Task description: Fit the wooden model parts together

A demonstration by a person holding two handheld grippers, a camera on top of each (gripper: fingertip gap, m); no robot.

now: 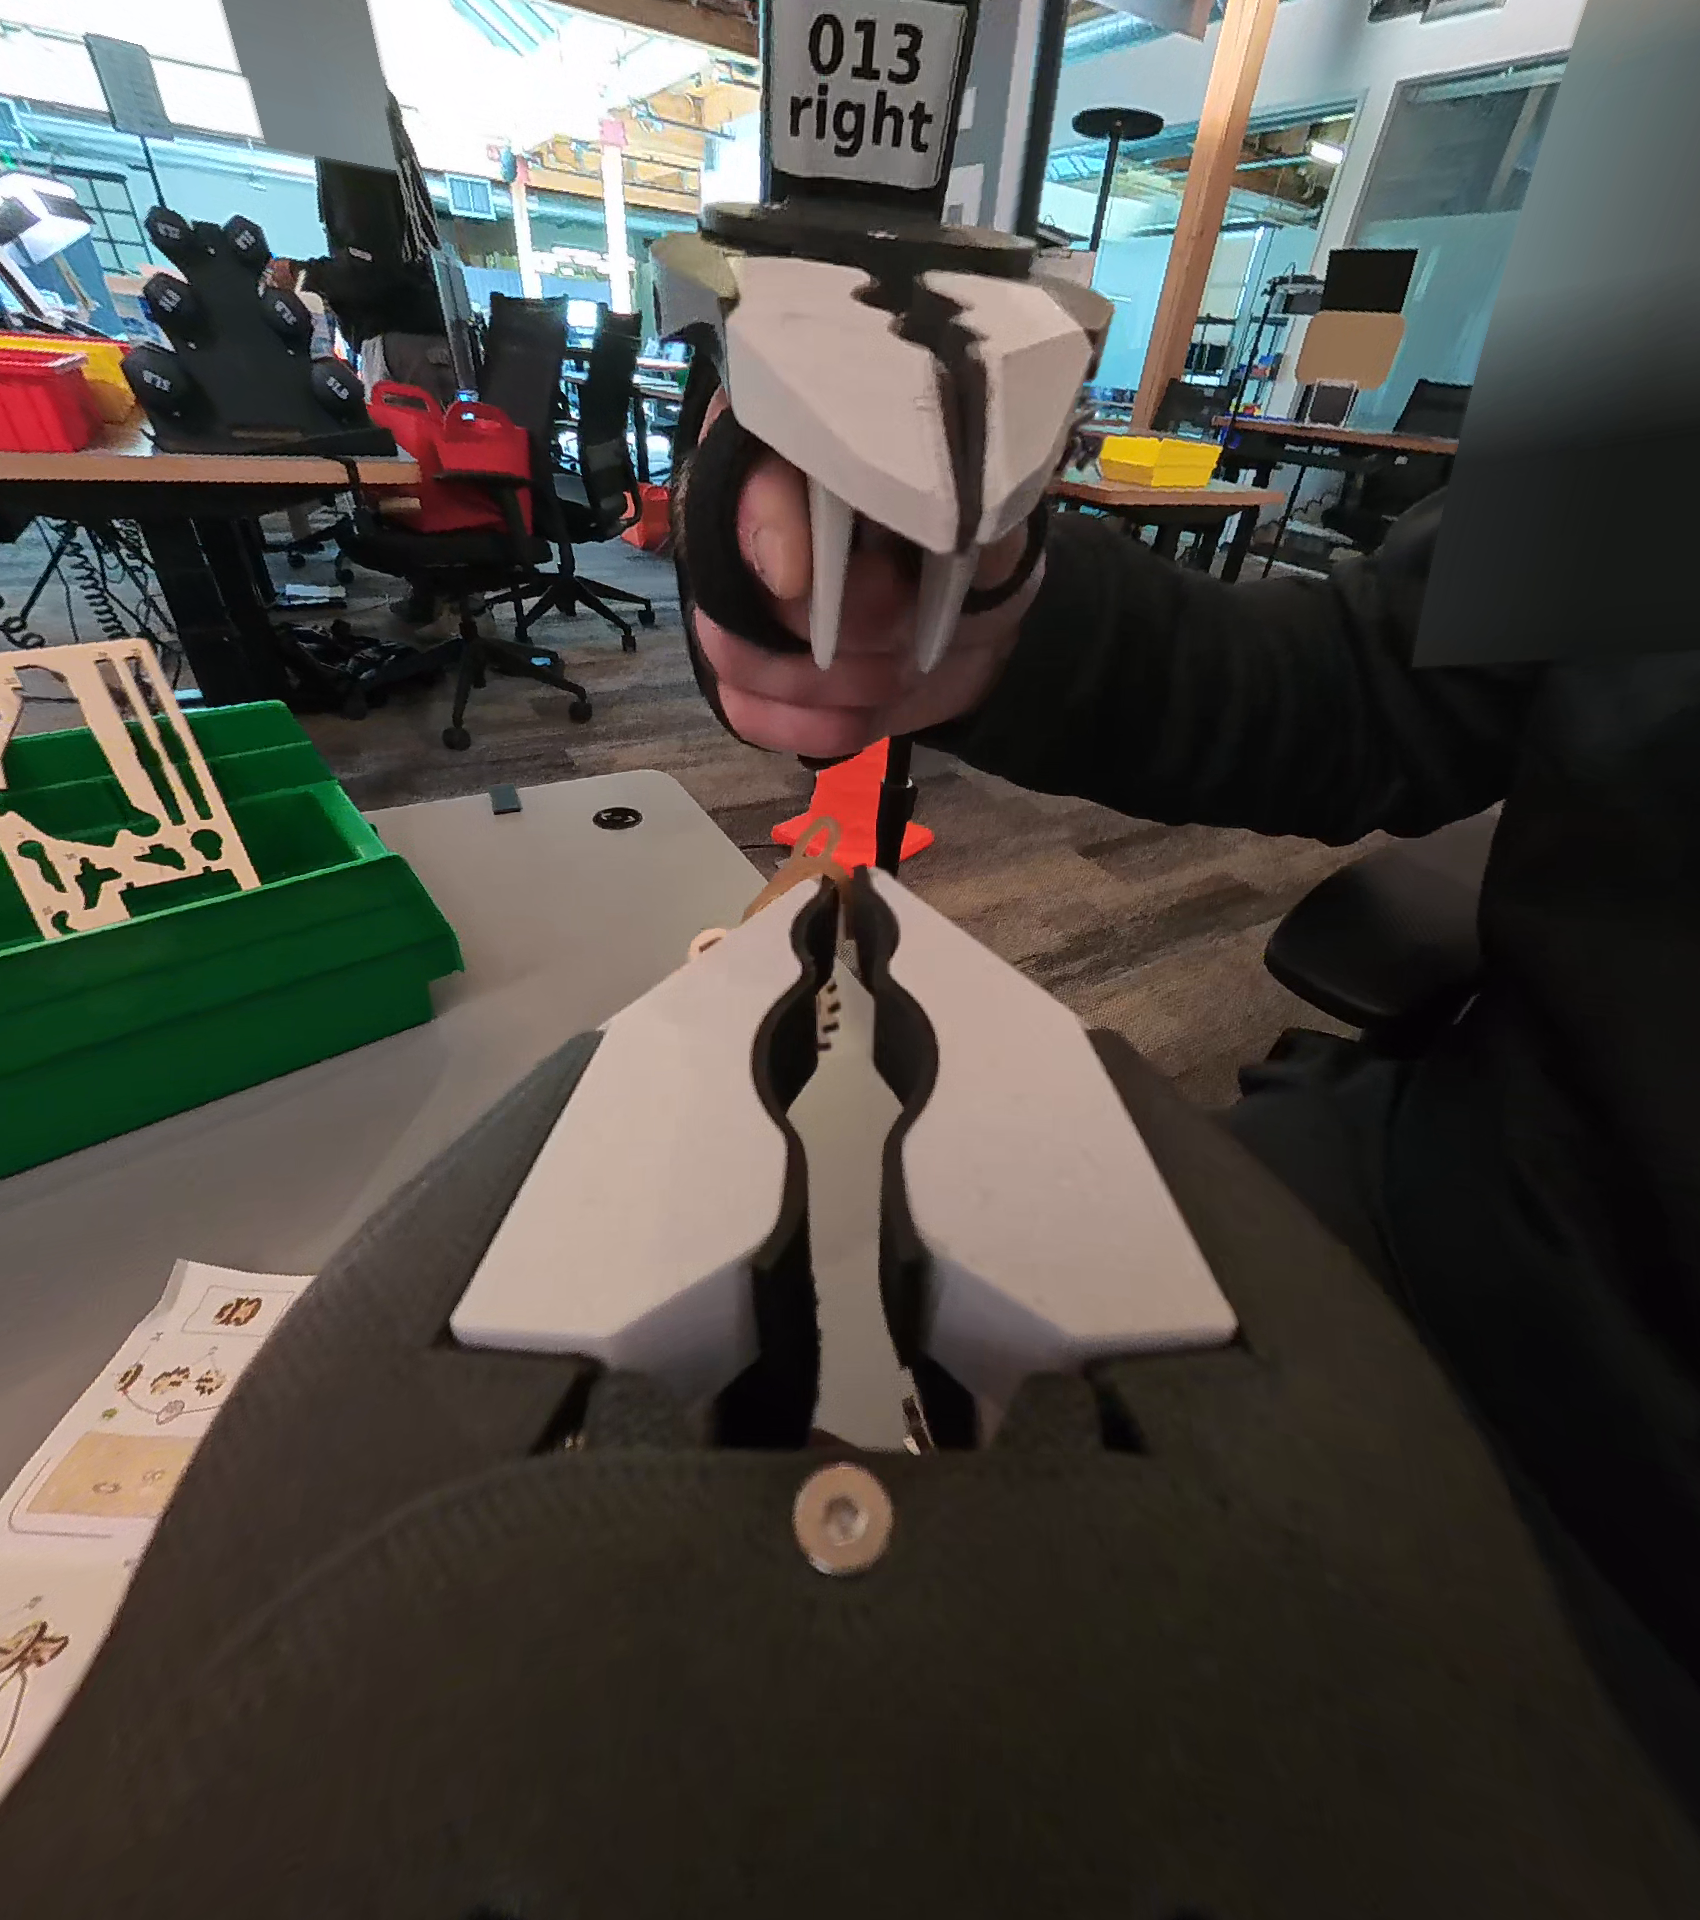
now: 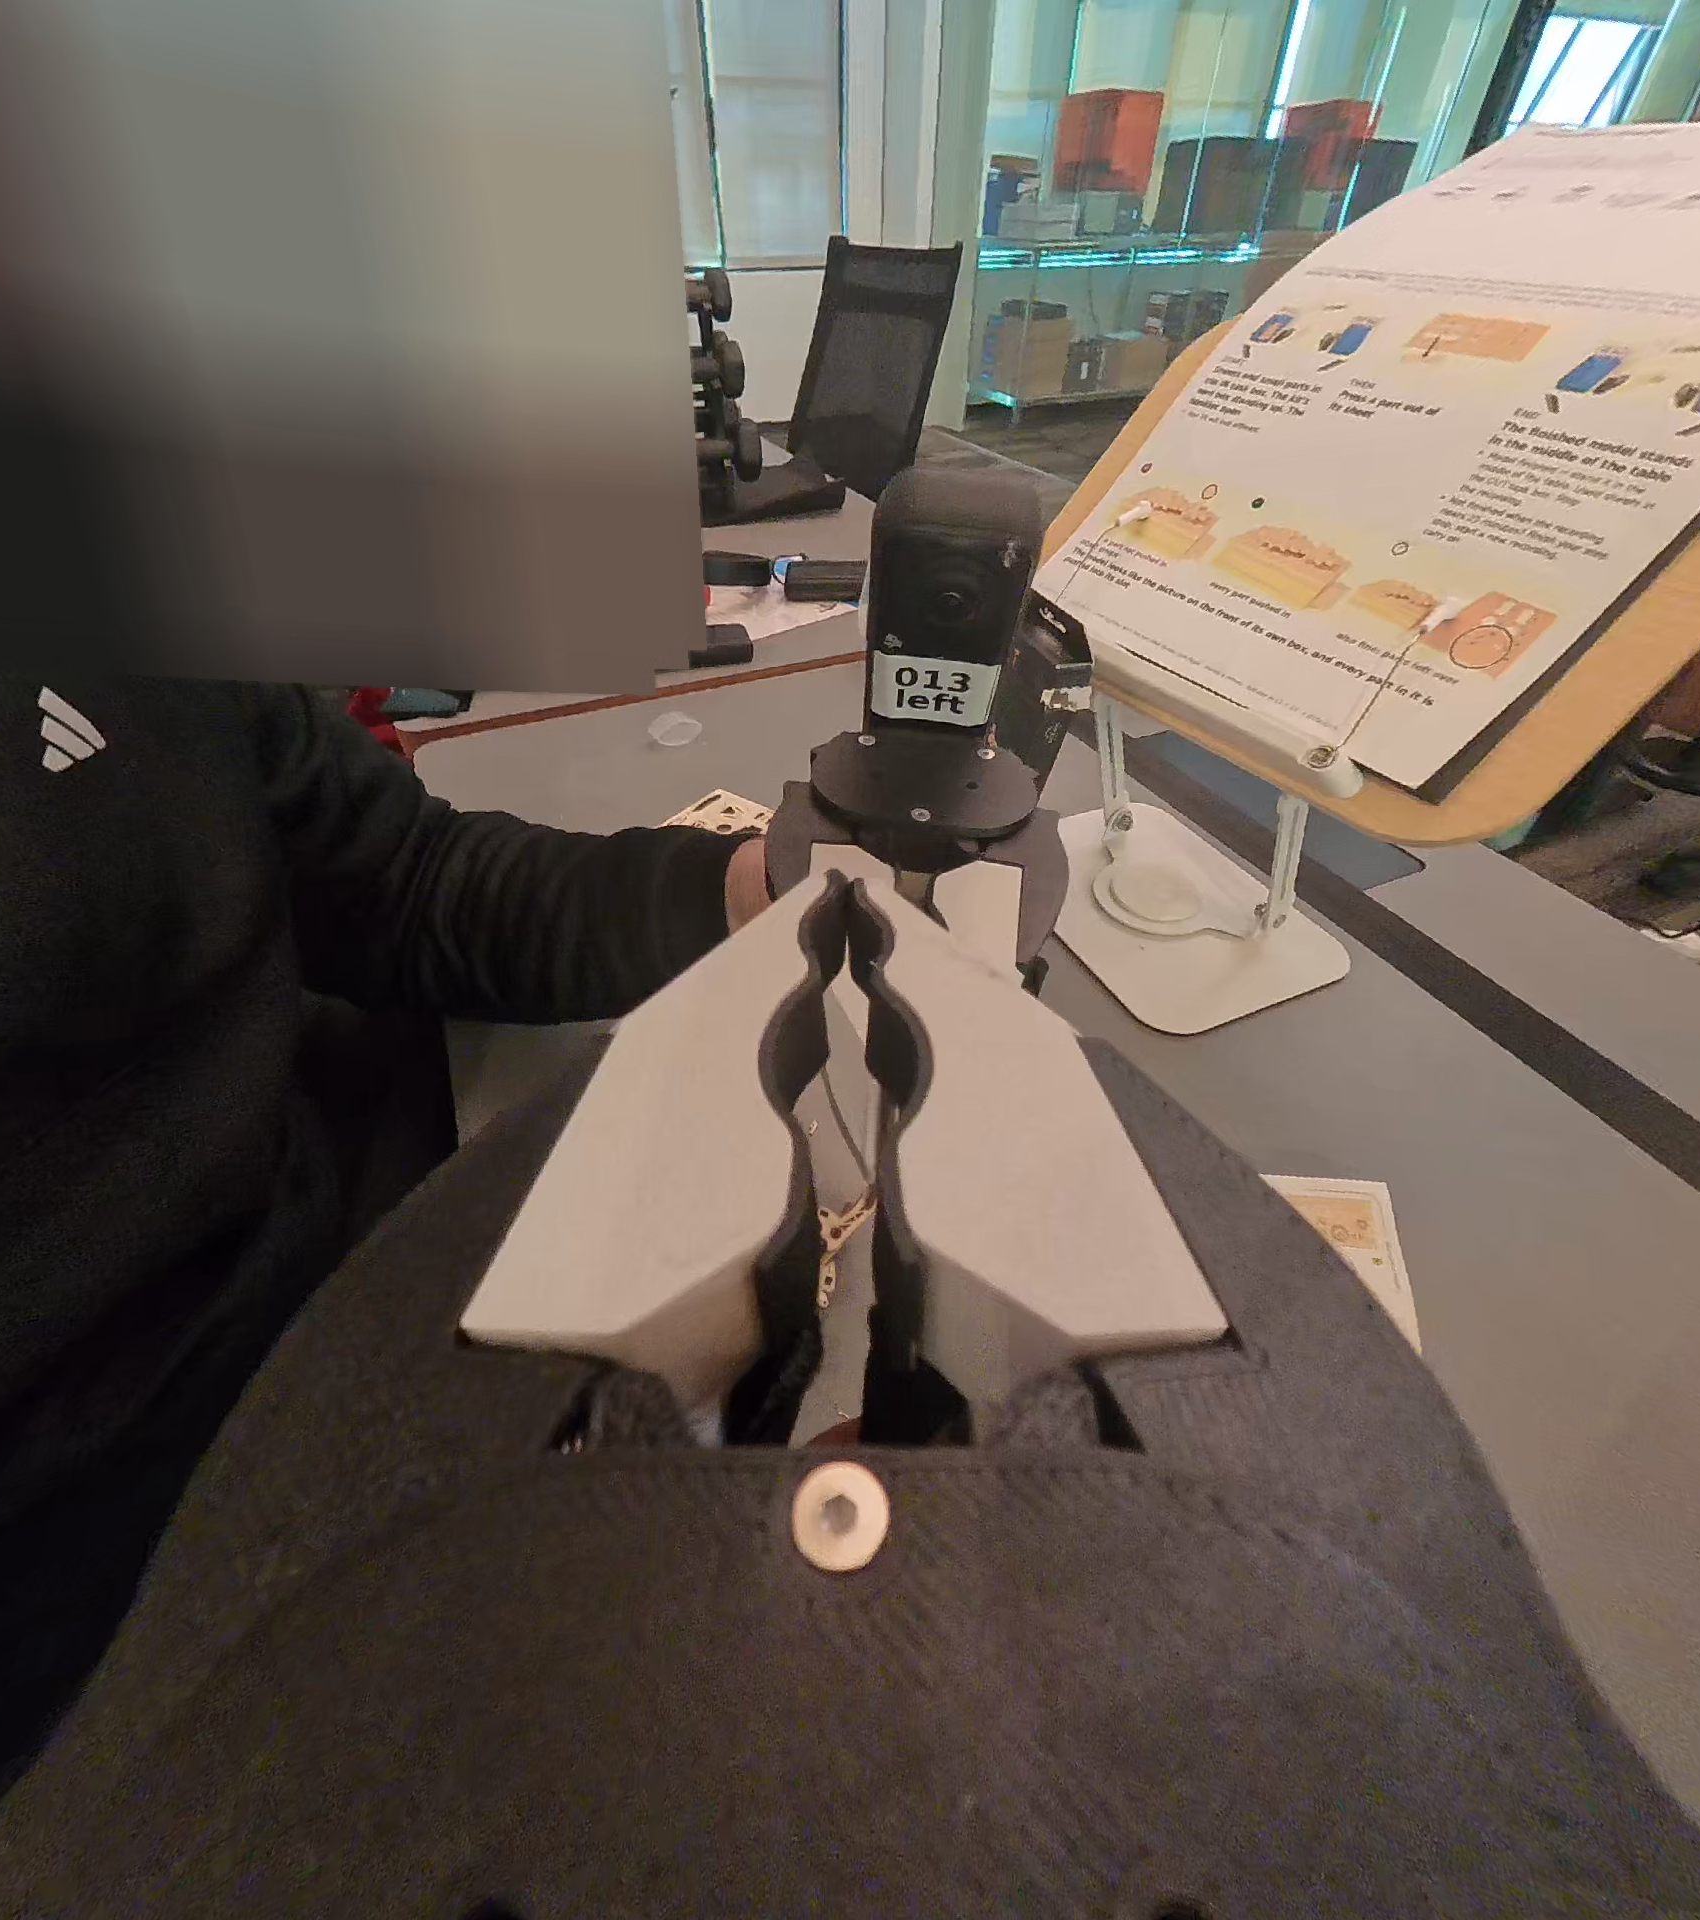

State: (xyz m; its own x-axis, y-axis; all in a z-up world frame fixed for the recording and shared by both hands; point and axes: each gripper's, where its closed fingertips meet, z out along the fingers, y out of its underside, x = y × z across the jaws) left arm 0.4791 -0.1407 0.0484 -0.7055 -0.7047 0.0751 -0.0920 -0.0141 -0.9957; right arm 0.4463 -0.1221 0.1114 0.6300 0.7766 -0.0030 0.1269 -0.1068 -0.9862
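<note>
We see the left gripper (image 1: 841,894) with its fingers nearly pressed together, pinching a thin pale wooden part (image 1: 838,1003) at the tips; more of that part (image 1: 804,847) sticks out past the tips, over the edge of the grey bench (image 1: 555,935).

The right gripper (image 2: 844,904) also has its fingers close together, tips almost touching. We cannot tell whether anything is pinched there. A bit of perforated wooden piece (image 2: 841,1236) shows low in the gap between them.

In the left wrist view the right gripper hangs above, tips pointing down, held in a hand (image 1: 825,613).

A punched-out wooden sheet (image 1: 82,784) leans in the green bin (image 1: 150,997). A folded instruction sheet (image 1: 77,1507) lies on the bench. An instruction board (image 2: 1448,457) sits on a white stand (image 2: 1199,935).
</note>
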